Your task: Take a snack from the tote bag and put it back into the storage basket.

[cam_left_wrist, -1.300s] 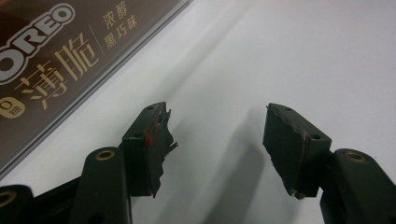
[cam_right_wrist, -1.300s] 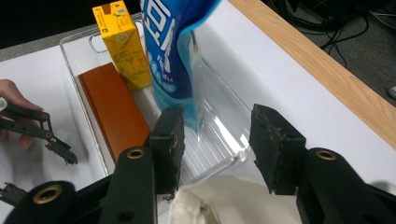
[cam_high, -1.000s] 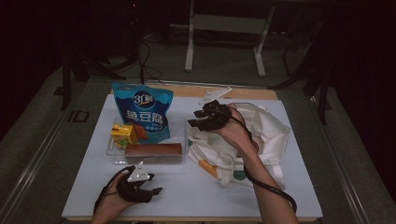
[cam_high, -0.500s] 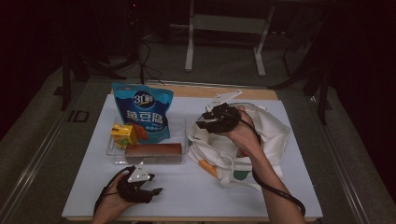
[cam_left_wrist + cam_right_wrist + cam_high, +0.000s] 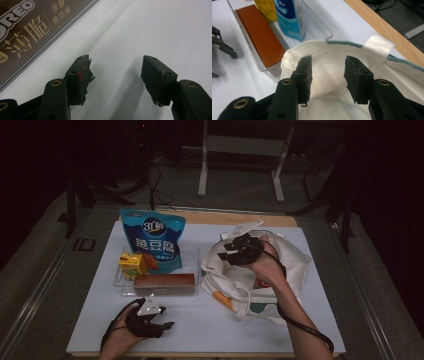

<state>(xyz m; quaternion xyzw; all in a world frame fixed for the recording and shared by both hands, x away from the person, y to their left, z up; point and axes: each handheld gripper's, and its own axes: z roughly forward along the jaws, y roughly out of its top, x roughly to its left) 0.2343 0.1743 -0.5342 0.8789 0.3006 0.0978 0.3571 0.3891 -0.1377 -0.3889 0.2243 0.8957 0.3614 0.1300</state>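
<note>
Bag: white cloth tote bag (image 5: pixel 260 275) lies slumped on the right half of the table (image 5: pixel 210 330), its mouth facing the far edge; one white handle (image 5: pixel 378 45) lies over the rim toward the far right corner.
Right gripper: right gripper (image 5: pixel 240 251) stands over the bag's near-left rim, jaws apart, with the rim cloth showing between them in the right gripper view (image 5: pixel 328 75); the pads do not press on it, so nothing is held.
Change: against the earlier high views, this gripper has shifted a little to the right and down along the bag's mouth; its jaws have hardly altered.
Meaning: judged as lining up to take the rim and open the bag for loading; grasp not yet made.
Left gripper: left gripper (image 5: pixel 150 325) rests near the table's near-left corner, jaws open and empty, unmoved.
Goods: clear tray (image 5: pixel 192 251) left of the bag holds a blue snack pouch (image 5: pixel 152 240), yellow carton (image 5: pixel 131 265) and brown biscuit box (image 5: pixel 164 282), all untouched.
</note>
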